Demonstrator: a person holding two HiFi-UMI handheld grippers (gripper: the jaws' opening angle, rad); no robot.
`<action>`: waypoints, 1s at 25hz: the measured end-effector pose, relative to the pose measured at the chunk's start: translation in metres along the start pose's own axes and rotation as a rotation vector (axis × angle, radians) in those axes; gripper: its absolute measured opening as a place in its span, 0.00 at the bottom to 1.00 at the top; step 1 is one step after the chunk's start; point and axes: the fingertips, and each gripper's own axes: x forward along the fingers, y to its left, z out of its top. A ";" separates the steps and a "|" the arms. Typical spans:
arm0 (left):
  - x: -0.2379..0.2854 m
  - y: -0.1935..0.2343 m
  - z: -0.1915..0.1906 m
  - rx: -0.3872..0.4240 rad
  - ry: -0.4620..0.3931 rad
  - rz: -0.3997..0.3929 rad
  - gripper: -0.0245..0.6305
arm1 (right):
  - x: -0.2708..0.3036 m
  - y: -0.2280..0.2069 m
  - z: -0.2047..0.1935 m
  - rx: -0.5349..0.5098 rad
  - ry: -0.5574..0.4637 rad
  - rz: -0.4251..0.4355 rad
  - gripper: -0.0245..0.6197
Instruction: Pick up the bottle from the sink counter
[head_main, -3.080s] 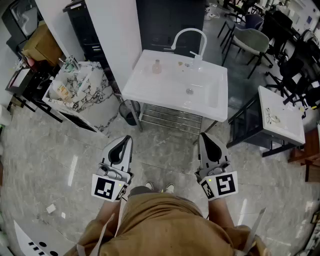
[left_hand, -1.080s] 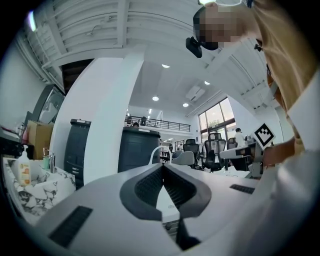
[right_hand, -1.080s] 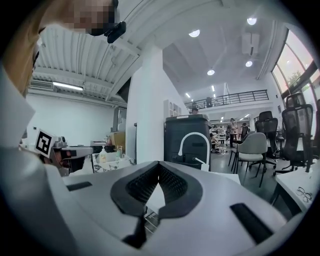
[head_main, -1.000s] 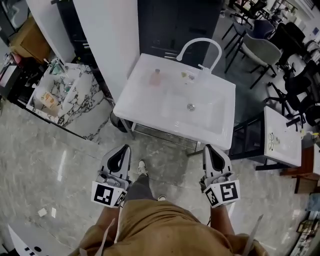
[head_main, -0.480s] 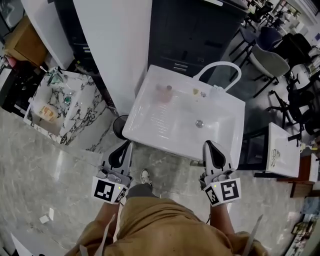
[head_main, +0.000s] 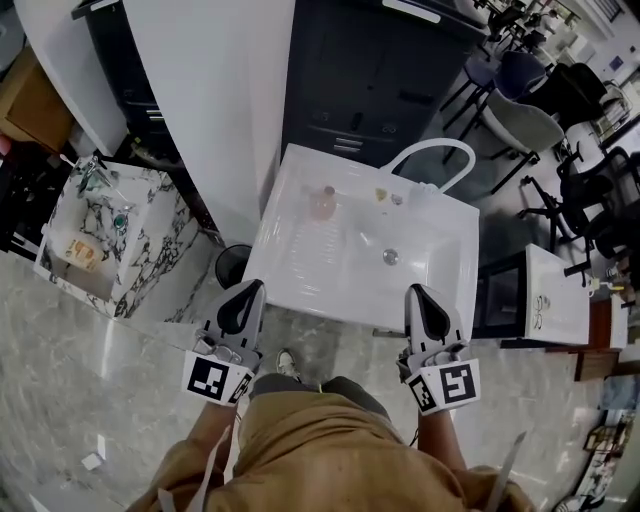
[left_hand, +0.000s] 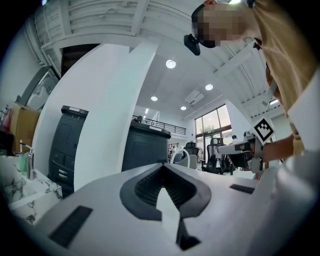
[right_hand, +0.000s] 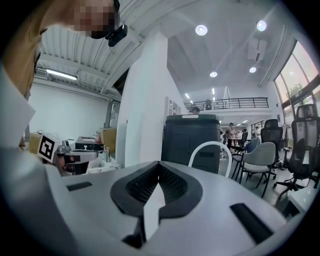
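A small pinkish bottle (head_main: 322, 203) stands upright on the back left of the white sink counter (head_main: 300, 270), left of the arched white faucet (head_main: 432, 158). My left gripper (head_main: 251, 287) and right gripper (head_main: 416, 291) hang side by side just short of the counter's near edge, both shut and empty. The left gripper view shows shut jaws (left_hand: 162, 168) pointing over the counter. In the right gripper view the shut jaws (right_hand: 159, 165) face the faucet (right_hand: 212, 148). Neither gripper view shows the bottle.
A basin with a drain (head_main: 390, 257) fills the counter's right part. A marble sink unit (head_main: 110, 250) stands at left, with a white pillar (head_main: 215, 90) and a black cabinet (head_main: 370, 70) behind. A dark bin (head_main: 232, 266) sits under the counter's left corner. At right are a white table (head_main: 553, 296) and chairs (head_main: 530, 115).
The person has stepped towards the sink, so the counter now lies closer to both grippers. Both grippers stay shut and level in front of the body.
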 end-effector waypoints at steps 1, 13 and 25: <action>0.002 0.000 -0.001 -0.001 0.000 -0.005 0.04 | 0.001 -0.001 0.001 -0.001 -0.003 -0.004 0.04; 0.023 -0.003 0.005 0.025 -0.007 0.010 0.04 | 0.020 -0.019 0.007 -0.004 -0.029 0.014 0.04; 0.053 -0.015 0.014 0.081 0.003 0.112 0.04 | 0.062 -0.048 0.010 0.008 -0.047 0.138 0.04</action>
